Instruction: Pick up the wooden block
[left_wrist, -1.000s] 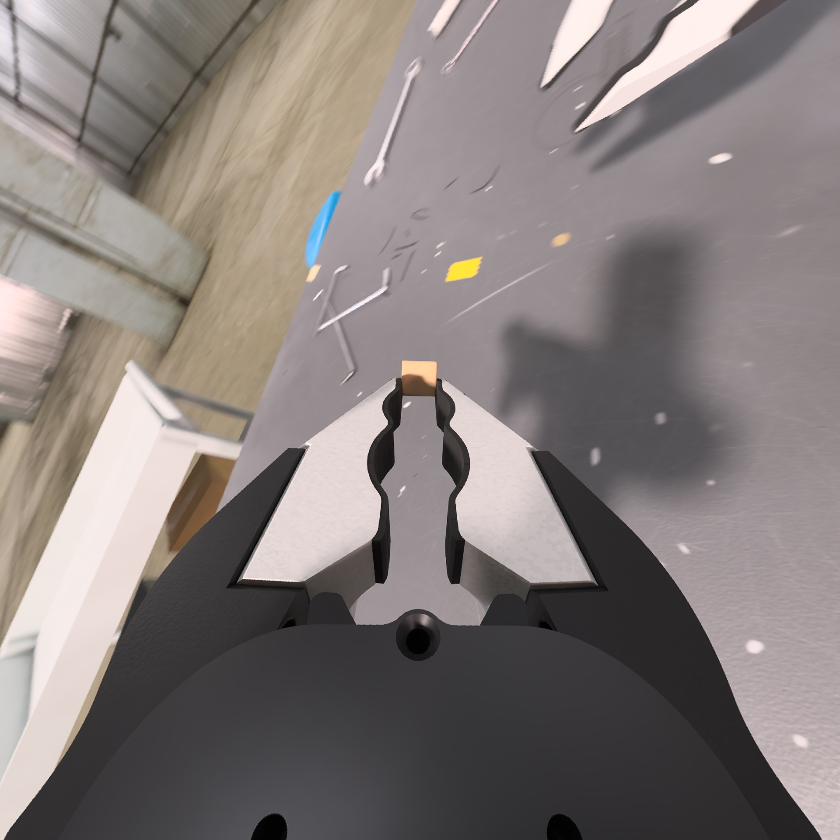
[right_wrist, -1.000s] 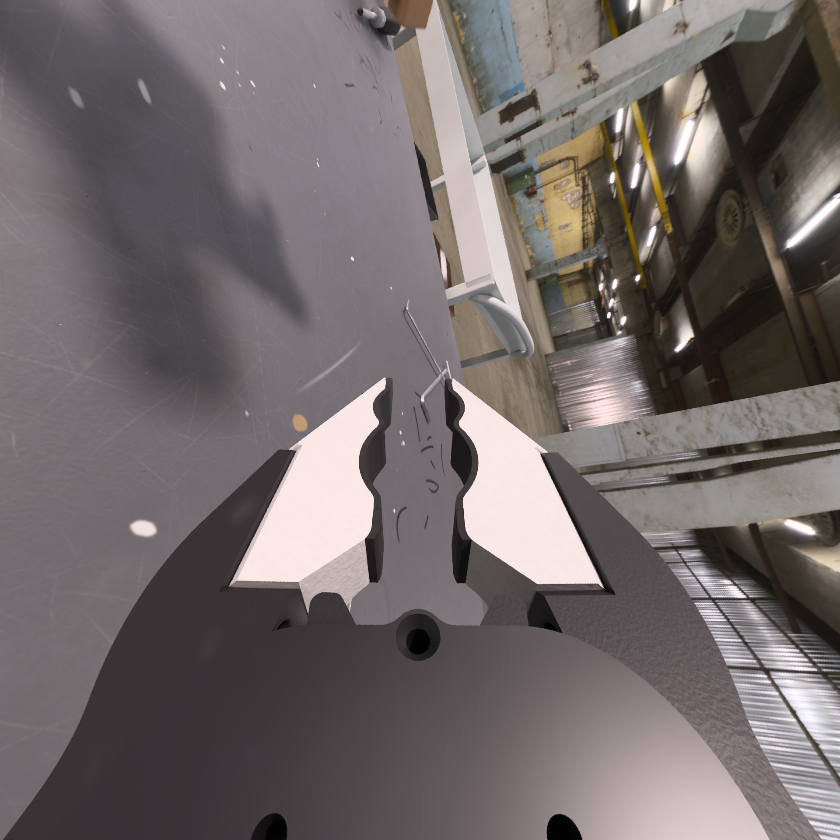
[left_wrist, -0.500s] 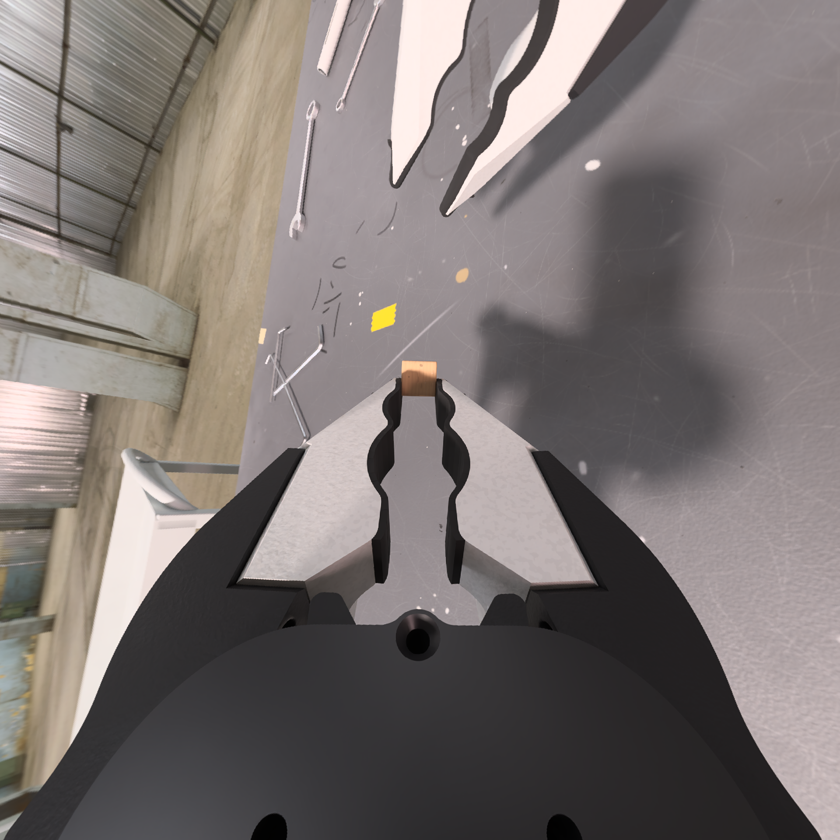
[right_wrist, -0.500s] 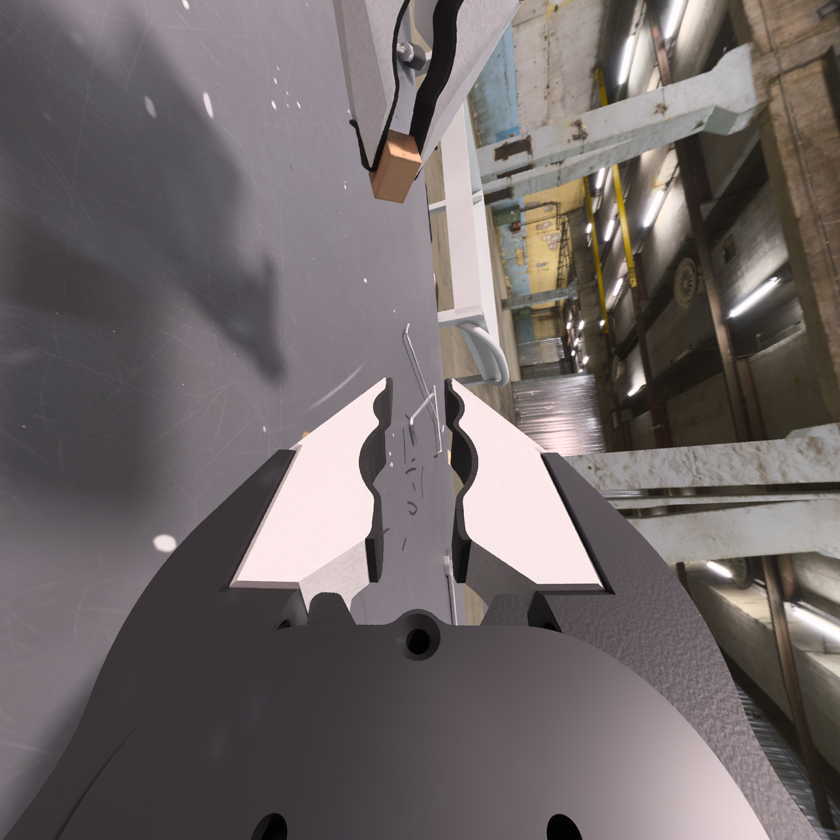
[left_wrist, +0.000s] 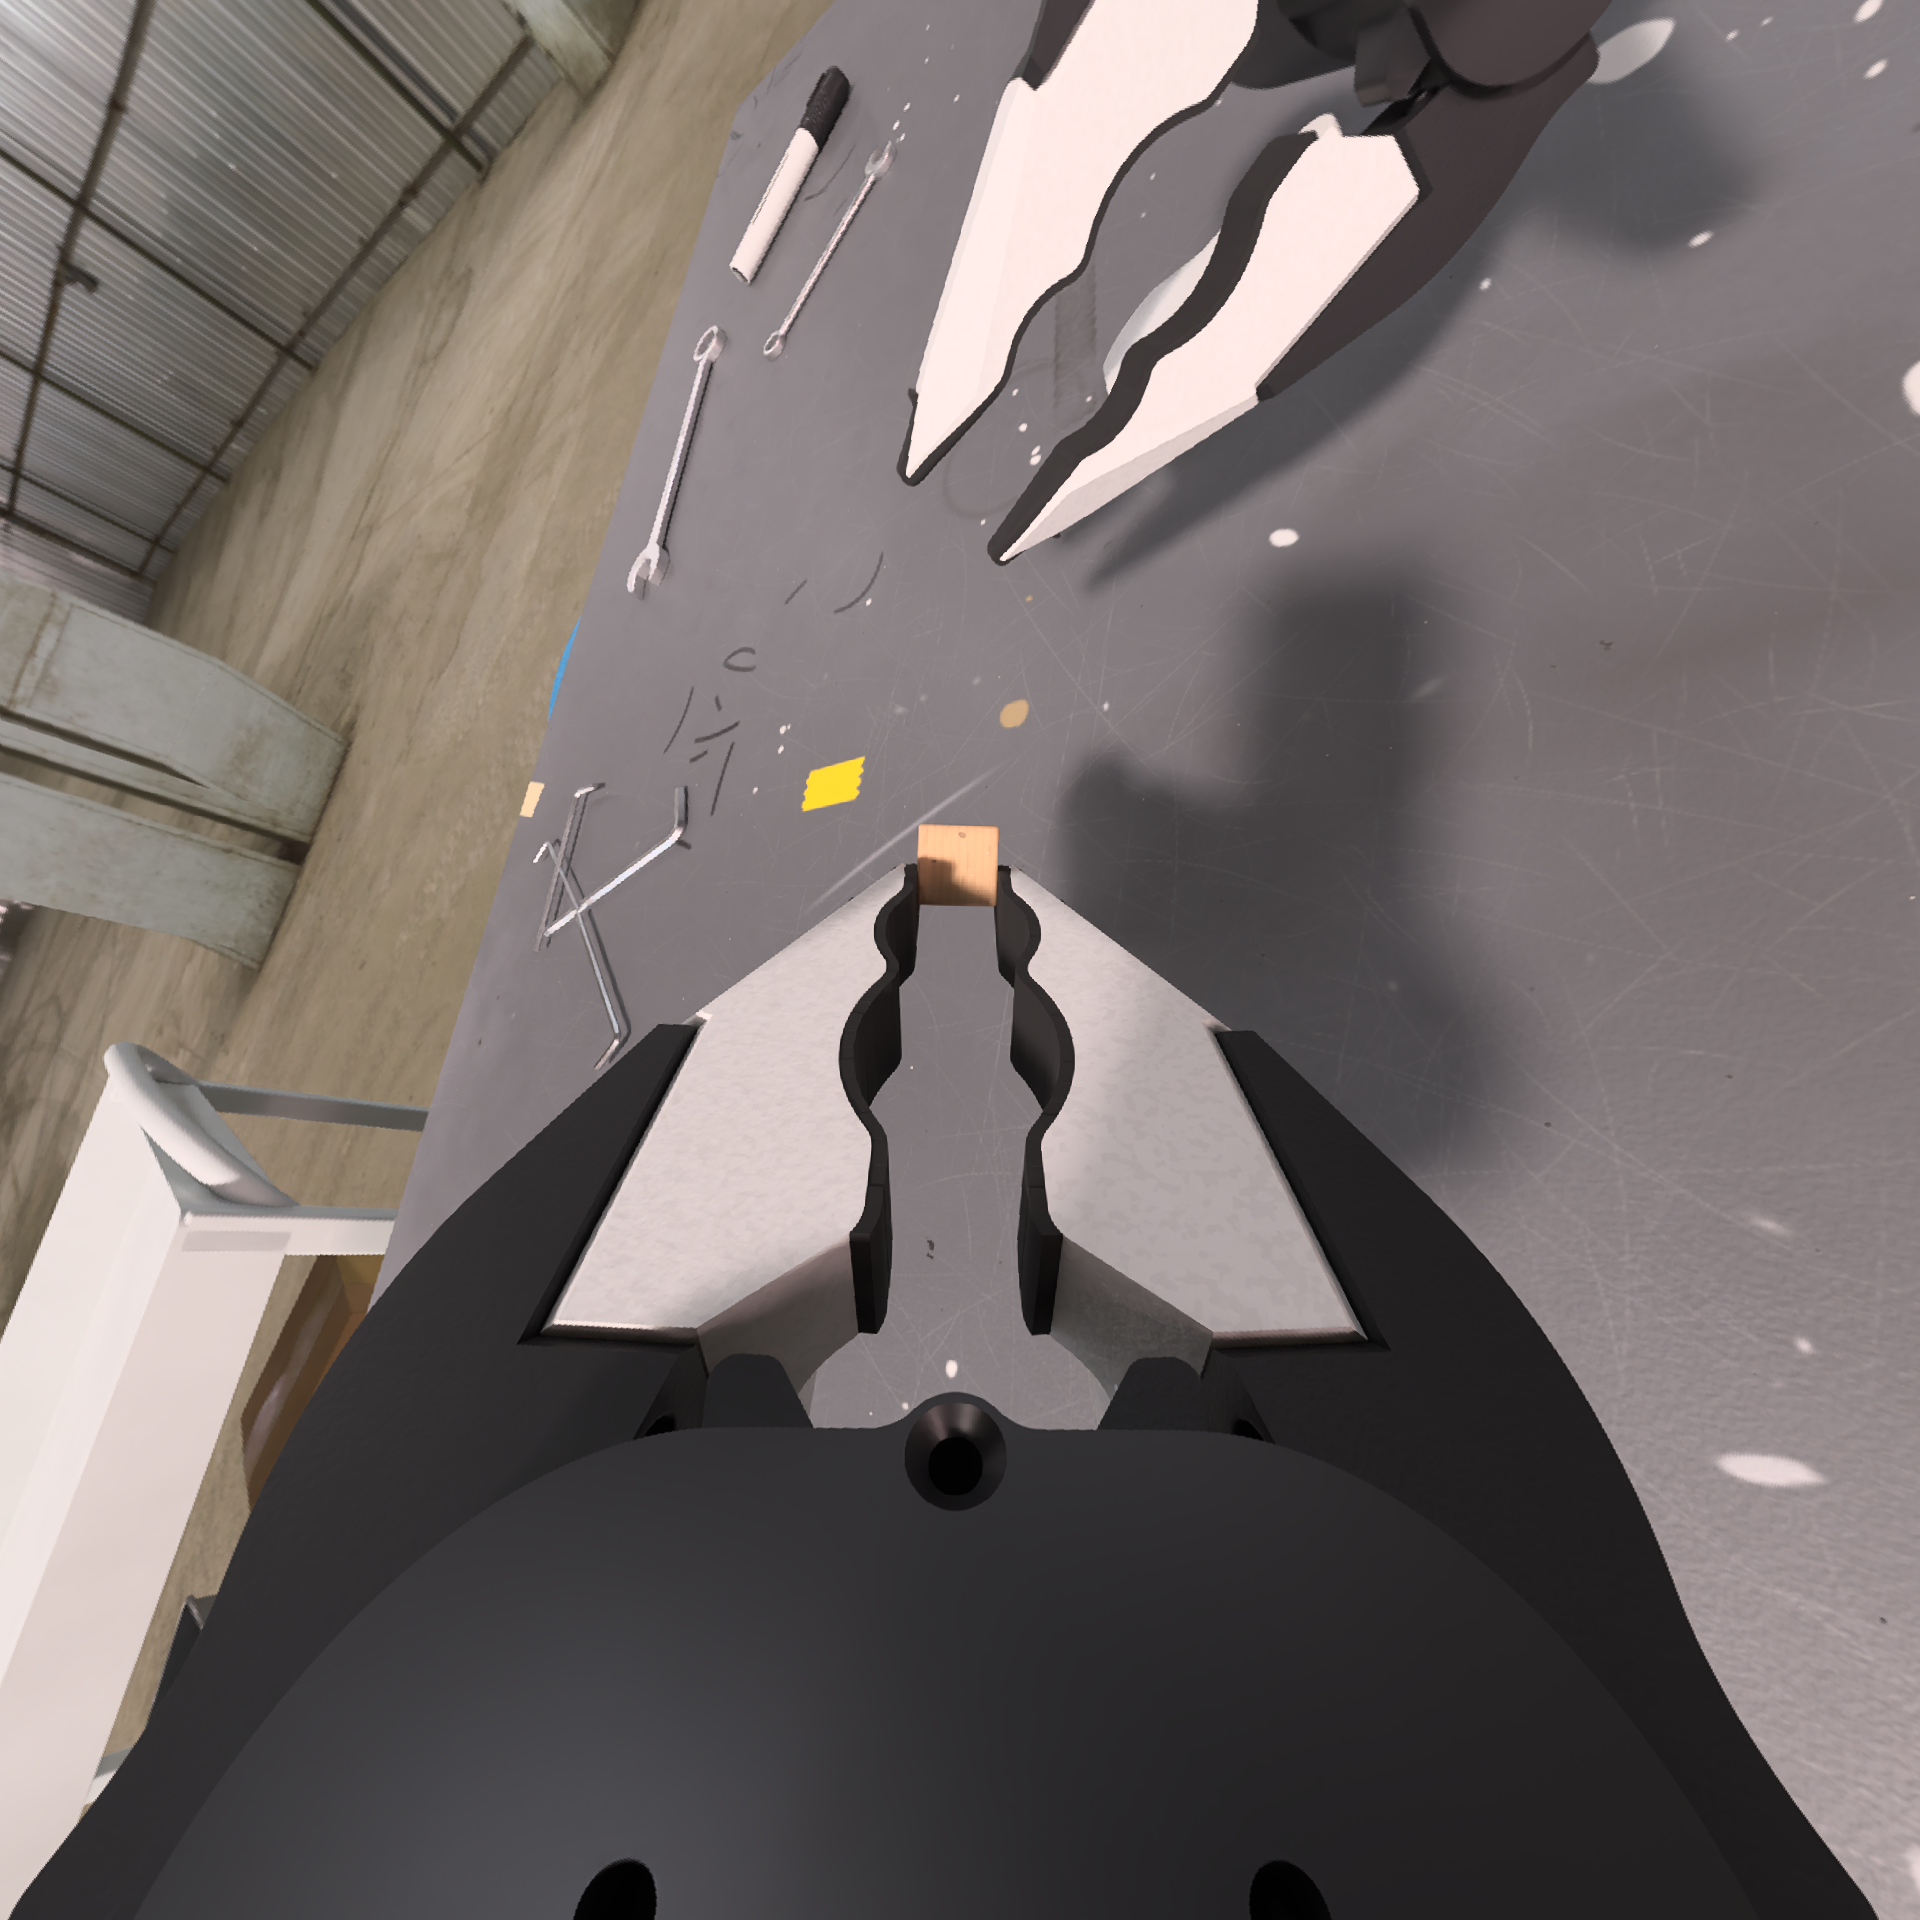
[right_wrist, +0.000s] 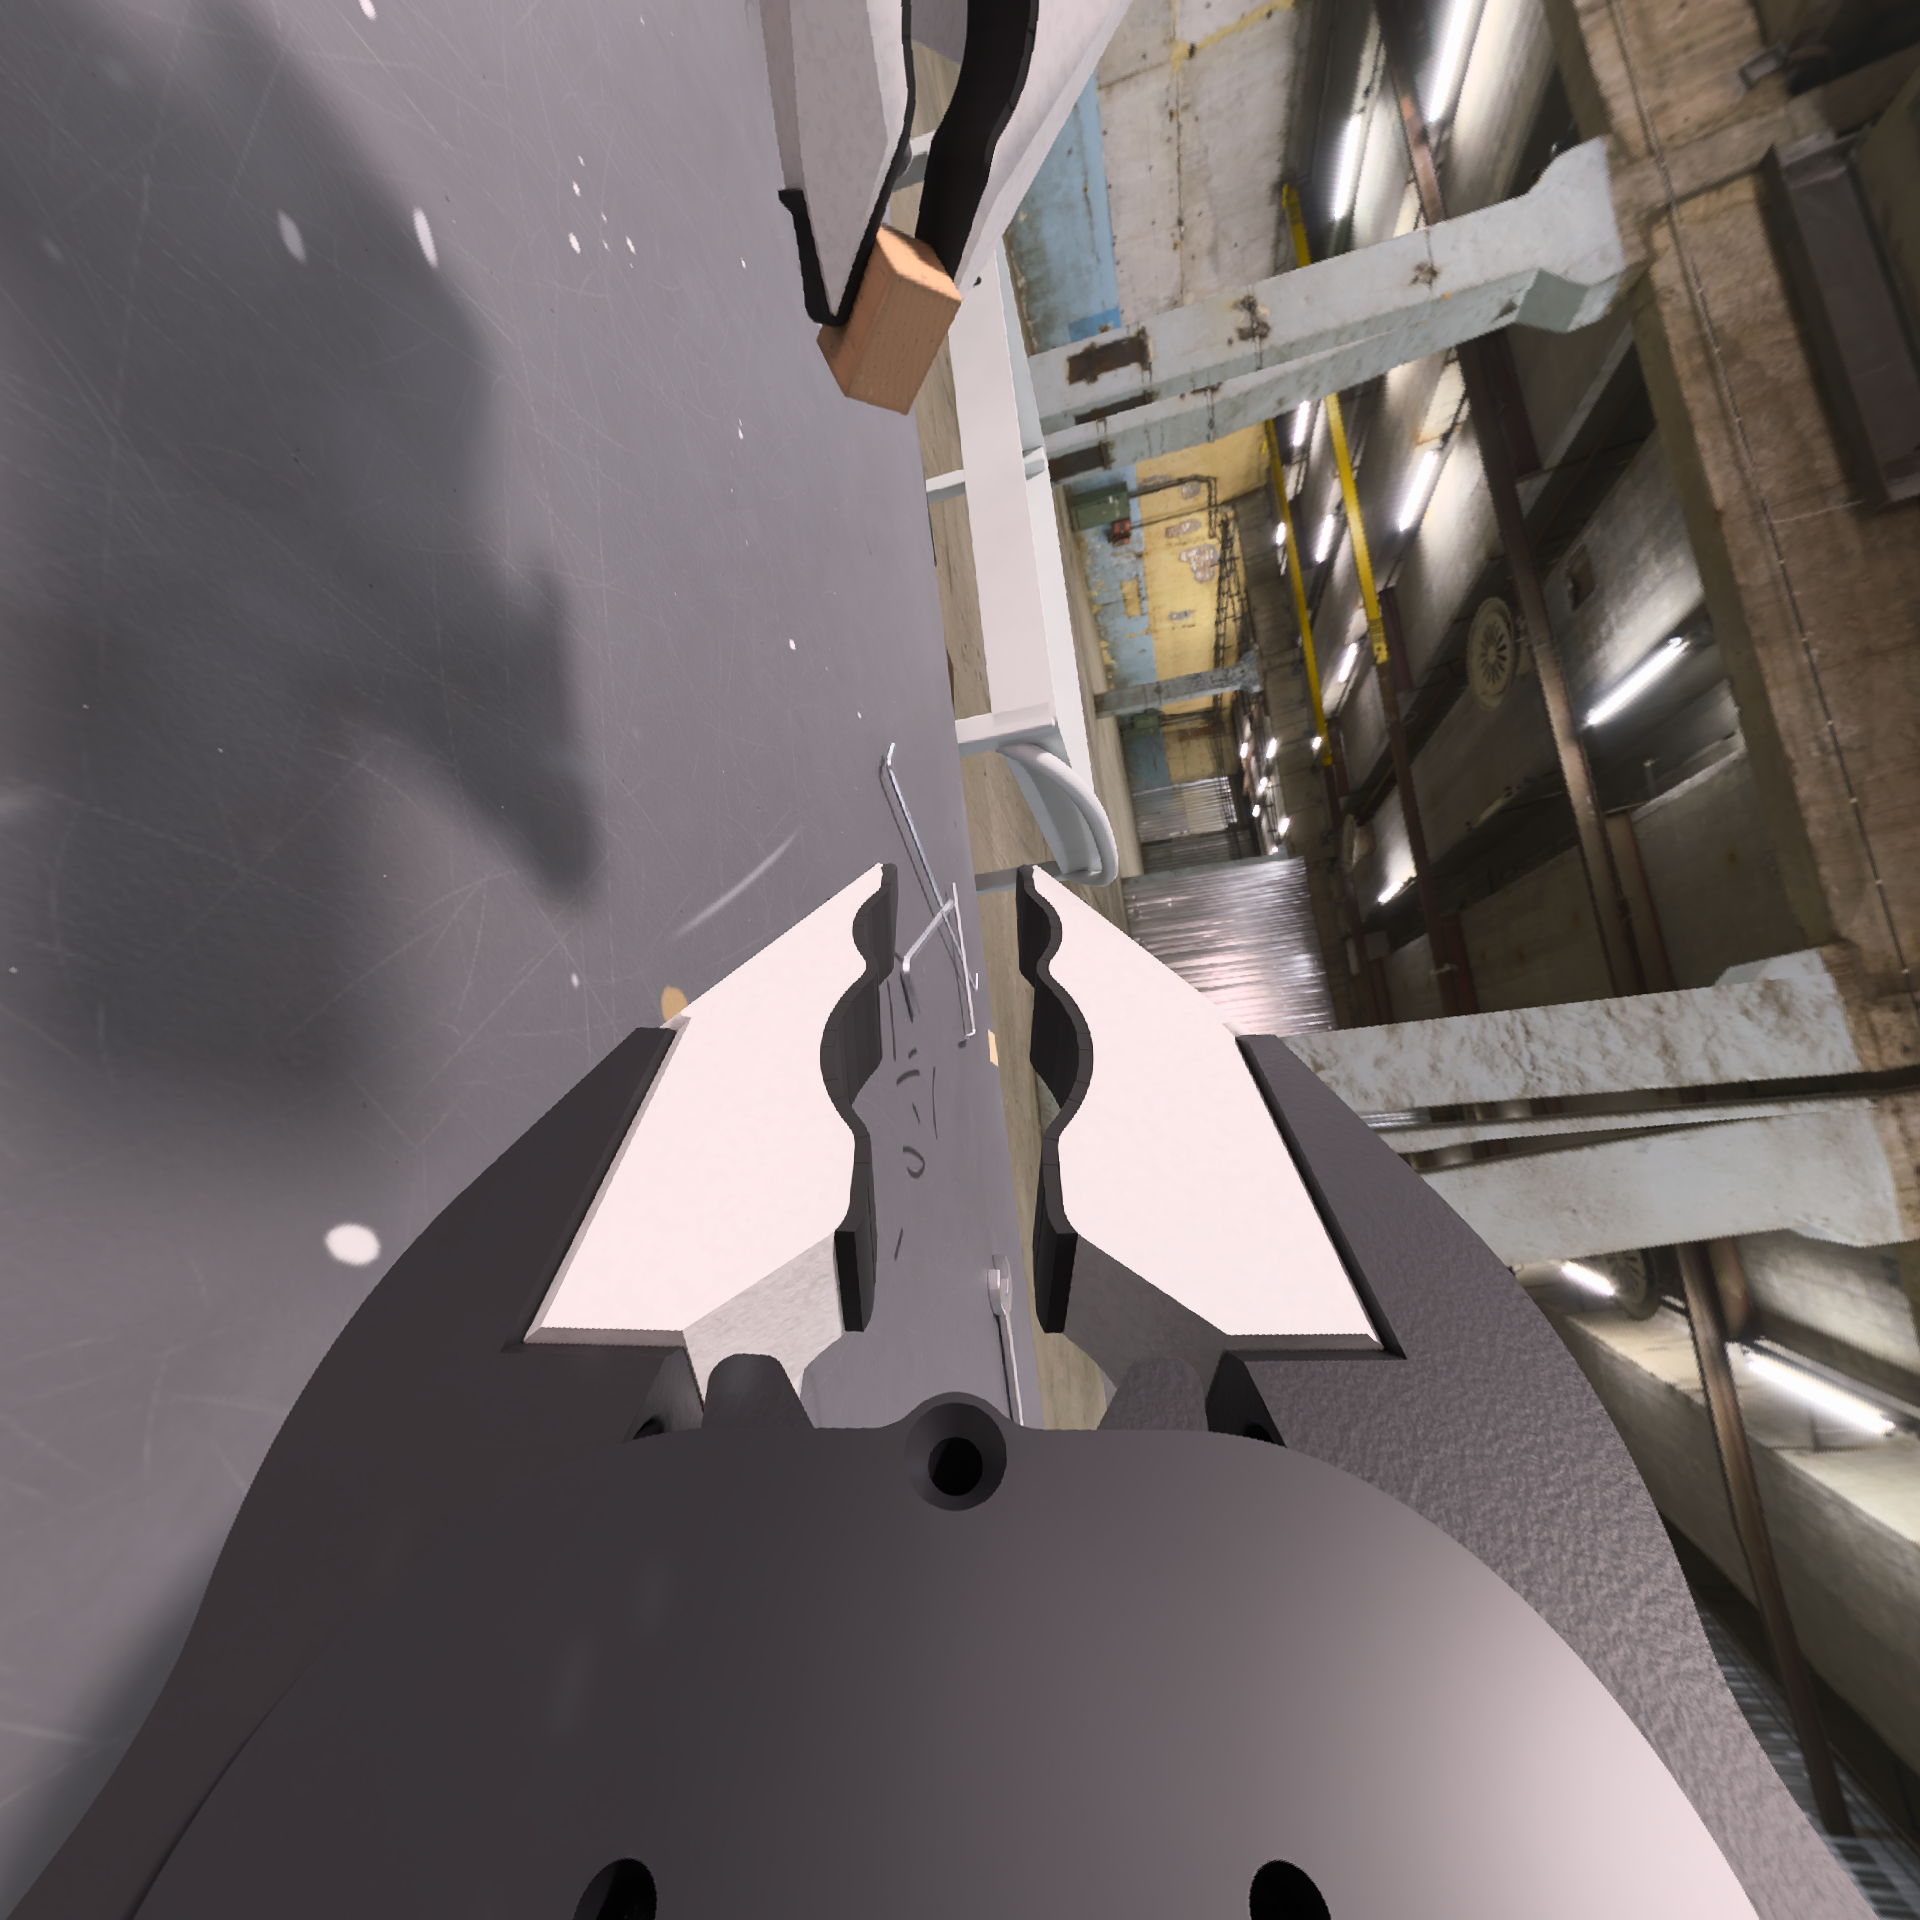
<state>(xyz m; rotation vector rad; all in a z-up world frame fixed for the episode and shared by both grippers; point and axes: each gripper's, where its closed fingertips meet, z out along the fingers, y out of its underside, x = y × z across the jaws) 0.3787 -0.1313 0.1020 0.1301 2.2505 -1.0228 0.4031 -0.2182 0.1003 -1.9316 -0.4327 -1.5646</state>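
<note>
- The left claw (left_wrist: 958, 883) pinches the wooden block (left_wrist: 958, 867) at the very tips of its two fingers; only the near part of the block sits between the pads, and the rest sticks out ahead.
- In the right wrist view the same block (right_wrist: 889, 324) hangs clear of the grey table (right_wrist: 312, 727), so the lift looks done or nearly done. The job now is to hold on.
- With so shallow a grip, I judge the main risk to be the block pivoting or slipping out forward. Keep the squeeze steady, raise straight and slowly, and avoid any twist of the wrist.
- The right claw (right_wrist: 954, 875) is spread and holds nothing; its fingertips point past the table edge. It should stay well apart from the block.
- Just ahead and left of the left claw lie bent hex keys (left_wrist: 603, 894) on the table, and a bit further ahead a yellow scrap of tape (left_wrist: 834, 784). Neither touches the block.
- Further ahead on the left lie two wrenches (left_wrist: 677, 457), then a marker pen (left_wrist: 790, 171) near the far table edge.
- Far ahead and to the right hangs the right claw (left_wrist: 961, 514), fingertips pointing back toward the block; keep the lift path short of it.
</note>
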